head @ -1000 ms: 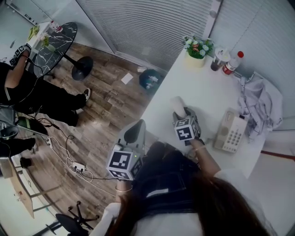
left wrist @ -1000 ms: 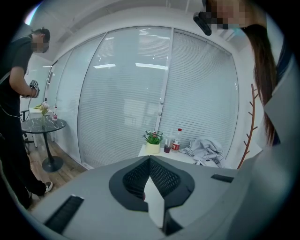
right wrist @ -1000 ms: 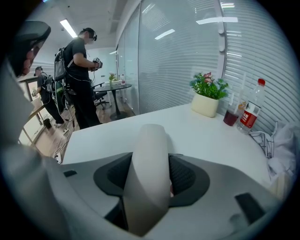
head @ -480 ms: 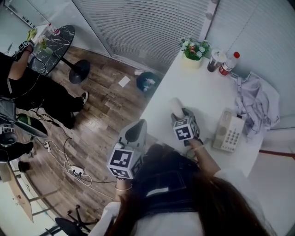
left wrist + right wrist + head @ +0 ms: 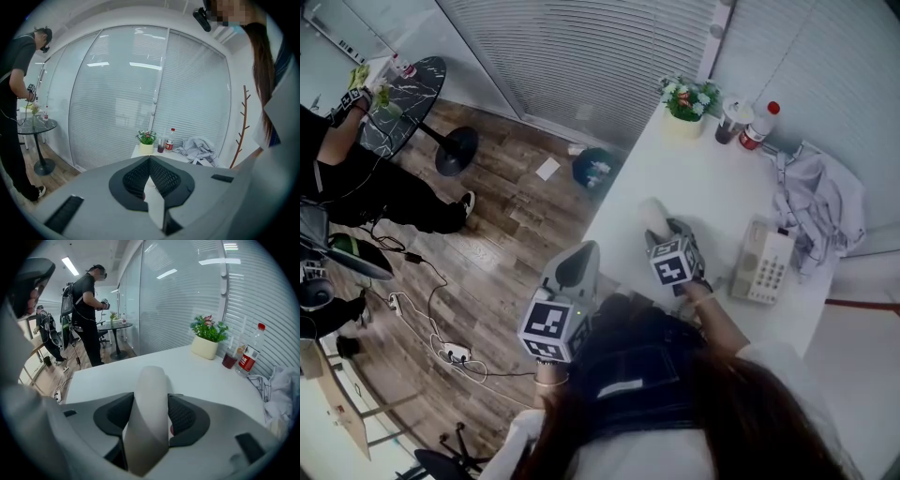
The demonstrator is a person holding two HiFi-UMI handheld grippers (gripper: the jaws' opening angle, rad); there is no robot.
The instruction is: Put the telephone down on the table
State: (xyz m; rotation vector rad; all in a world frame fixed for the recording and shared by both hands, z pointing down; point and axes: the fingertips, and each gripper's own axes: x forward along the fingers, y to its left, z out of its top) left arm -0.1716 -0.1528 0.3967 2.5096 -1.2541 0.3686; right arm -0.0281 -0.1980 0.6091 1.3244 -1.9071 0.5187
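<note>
Right gripper view: telephone handset (image 5: 152,380) tight between jaws of right gripper (image 5: 151,398).

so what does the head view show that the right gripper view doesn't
Only the head view: the left hand-held gripper and the blue bin on the floor by the table.
Only the right gripper view: how the right hand-held gripper has its jaws closed on the sides of the handset, plus the ceiling lights.
Both: the handset, the potted plant, the red-capped bottle, the table, and the person at the round table.
</note>
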